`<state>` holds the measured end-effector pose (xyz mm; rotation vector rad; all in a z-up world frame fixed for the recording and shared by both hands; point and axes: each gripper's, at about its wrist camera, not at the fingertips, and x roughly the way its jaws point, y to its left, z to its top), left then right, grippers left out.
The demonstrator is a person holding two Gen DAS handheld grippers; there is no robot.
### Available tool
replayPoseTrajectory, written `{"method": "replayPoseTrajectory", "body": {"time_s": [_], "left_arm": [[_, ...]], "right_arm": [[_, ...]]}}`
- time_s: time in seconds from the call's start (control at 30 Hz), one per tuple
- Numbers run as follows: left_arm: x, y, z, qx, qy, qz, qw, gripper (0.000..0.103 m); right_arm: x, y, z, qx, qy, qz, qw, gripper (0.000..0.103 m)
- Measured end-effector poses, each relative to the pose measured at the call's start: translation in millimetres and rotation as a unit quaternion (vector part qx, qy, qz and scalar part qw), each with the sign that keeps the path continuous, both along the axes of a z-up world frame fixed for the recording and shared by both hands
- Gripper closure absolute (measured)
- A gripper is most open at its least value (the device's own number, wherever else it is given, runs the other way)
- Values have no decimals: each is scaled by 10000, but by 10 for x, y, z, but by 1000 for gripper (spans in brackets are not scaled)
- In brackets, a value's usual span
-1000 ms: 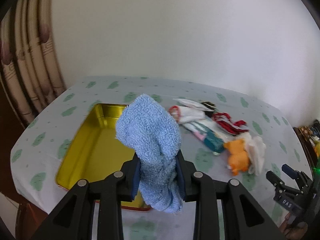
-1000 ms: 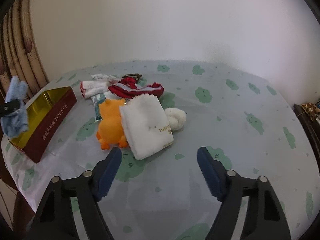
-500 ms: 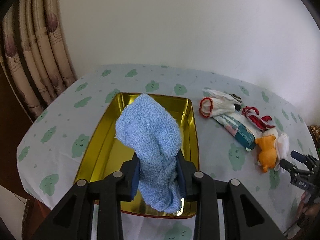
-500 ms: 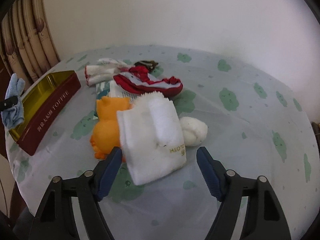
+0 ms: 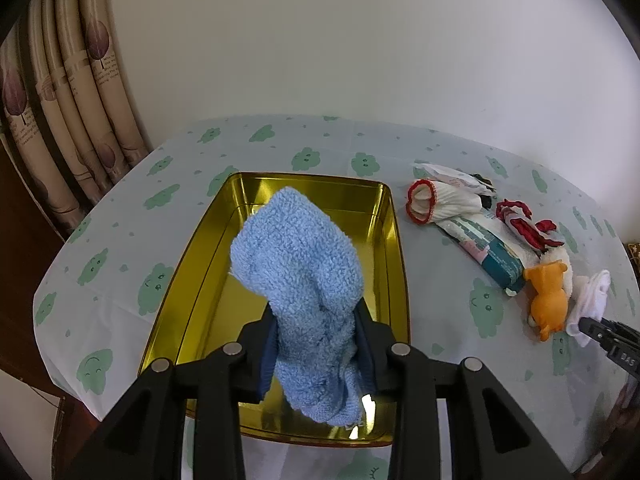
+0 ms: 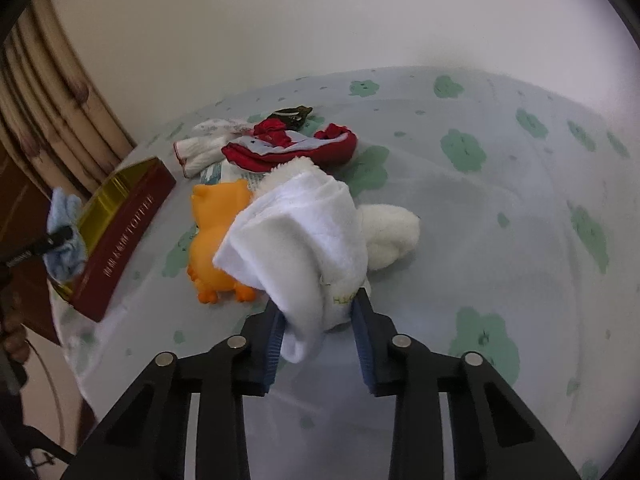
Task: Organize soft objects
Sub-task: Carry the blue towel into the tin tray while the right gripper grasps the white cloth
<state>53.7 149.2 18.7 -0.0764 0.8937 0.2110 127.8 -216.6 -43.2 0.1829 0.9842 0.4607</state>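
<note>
R gripper, wide open 0.5 s ago, now clamps 1 white fleece cloth. L gripper still pinches 1 fluffy blue terry sock over 1 gold rectangular tin.

The gold tin lies open-topped, its floor bare under the blue towel hanging from the left gripper. To its right a heap crowds the tablecloth: white sock, red garment, orange plush toy, with the right gripper pinching the white cloth. Beyond the heap, cloth lies bare to the wall
</note>
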Motion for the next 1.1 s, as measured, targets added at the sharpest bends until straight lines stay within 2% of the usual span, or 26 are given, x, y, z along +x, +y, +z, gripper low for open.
{"method": "replayPoseTrajectory", "body": {"time_s": [0.23,0.4,0.6,0.83,0.9,0.97,1.07,1.1], "left_arm": [[92,125,72,84,-55,57,9999,67],[355,322,91,317,-82,128,9994,67],[799,499,-82,146,162,-2,9998,67],[1109,615,-357,331,484,-19,9983,67],[1164,623,-425,408,605,-111,9973,56],[1187,618,-468,651,698,-82,9954,52],[1167,593,-454,1169,567,-4,9915,41],[1150,577,-435,1342,493,17,9897,41]], "right_arm": [[-293,-164,268,427,-200,-151,9988,74],[-429,-215,357,609,-289,-192,9975,74],[-466,-201,408,714,-298,-153,9969,74],[-446,-180,405,763,-252,-124,9967,73],[-435,-161,401,784,-219,-96,9966,73],[-430,-136,410,768,-229,-75,9968,73],[-417,-88,445,758,-248,-24,9968,73],[-414,-62,466,752,-263,8,9968,73]]}}
